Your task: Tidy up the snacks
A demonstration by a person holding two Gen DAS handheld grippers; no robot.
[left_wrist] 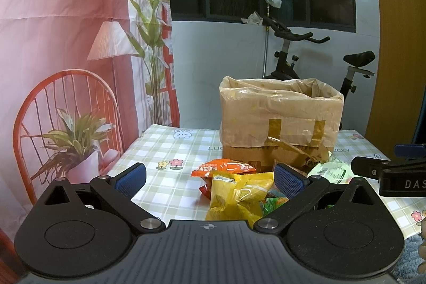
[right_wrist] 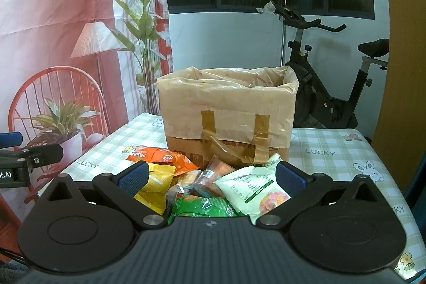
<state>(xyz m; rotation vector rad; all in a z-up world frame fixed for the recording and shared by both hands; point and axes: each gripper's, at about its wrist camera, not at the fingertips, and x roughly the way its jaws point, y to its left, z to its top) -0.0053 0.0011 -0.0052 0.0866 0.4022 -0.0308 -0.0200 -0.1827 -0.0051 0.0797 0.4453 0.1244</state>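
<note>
A heap of snack packets lies on the checked tablecloth in front of a cardboard box (left_wrist: 279, 121) (right_wrist: 226, 113) lined with a plastic bag and open at the top. An orange packet (left_wrist: 223, 168) (right_wrist: 165, 157) is nearest the box, with a yellow packet (left_wrist: 237, 198) (right_wrist: 157, 185) in front of it. A pale green packet (right_wrist: 253, 188) (left_wrist: 332, 171) and a dark green one (right_wrist: 205, 206) lie on the right of the heap. My left gripper (left_wrist: 210, 178) is open above the yellow packet. My right gripper (right_wrist: 211, 177) is open over the middle of the heap, holding nothing.
The table (left_wrist: 170, 151) (right_wrist: 332, 151) carries a green checked cloth with rabbit and flower prints. A printed curtain hangs at the left. An exercise bike (left_wrist: 306, 55) (right_wrist: 327, 87) stands behind the table. The table's right edge is close to an orange-brown panel (right_wrist: 399, 71).
</note>
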